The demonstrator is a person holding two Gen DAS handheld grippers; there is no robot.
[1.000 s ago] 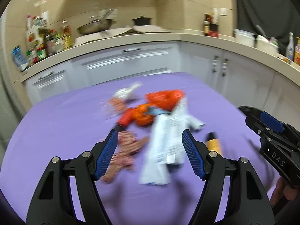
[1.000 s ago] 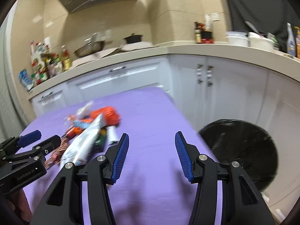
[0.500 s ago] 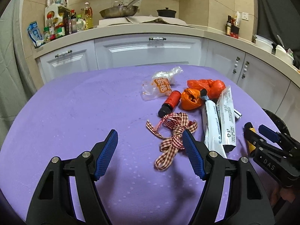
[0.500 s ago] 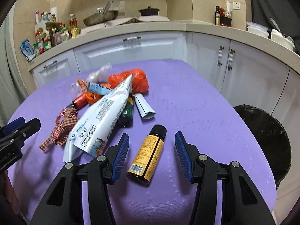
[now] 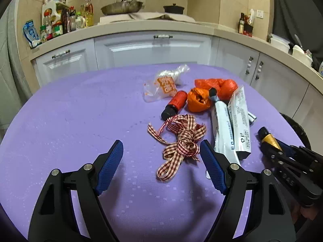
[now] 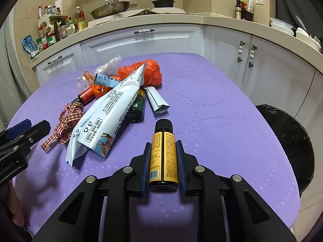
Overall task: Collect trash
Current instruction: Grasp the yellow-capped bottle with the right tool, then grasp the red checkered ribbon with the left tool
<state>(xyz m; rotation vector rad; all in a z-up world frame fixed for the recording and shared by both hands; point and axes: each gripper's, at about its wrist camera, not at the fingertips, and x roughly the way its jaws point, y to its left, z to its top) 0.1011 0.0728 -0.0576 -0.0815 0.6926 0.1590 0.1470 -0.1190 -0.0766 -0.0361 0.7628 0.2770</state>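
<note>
My right gripper (image 6: 163, 151) is shut on a small brown bottle with a yellow label (image 6: 163, 157), low over the purple table (image 6: 212, 121); the bottle also shows in the left wrist view (image 5: 269, 139). My left gripper (image 5: 161, 157) is open and empty, just short of a red checked ribbon (image 5: 181, 139). Behind lie white pouches (image 5: 232, 125), a red bottle (image 5: 175, 104), orange bags (image 5: 218, 86) and a clear wrapper (image 5: 165, 82). A green bottle (image 6: 138, 106) lies under the big pouch (image 6: 109, 117).
A black-lined trash bin (image 6: 288, 141) stands off the table's right edge. White kitchen cabinets (image 5: 151, 48) and a counter with bottles, a pan (image 5: 121, 8) and a pot run behind the table.
My right gripper closed on the yellow-labelled bottle, which lay between its open fingers before. My left gripper moved a little closer to the ribbon.
</note>
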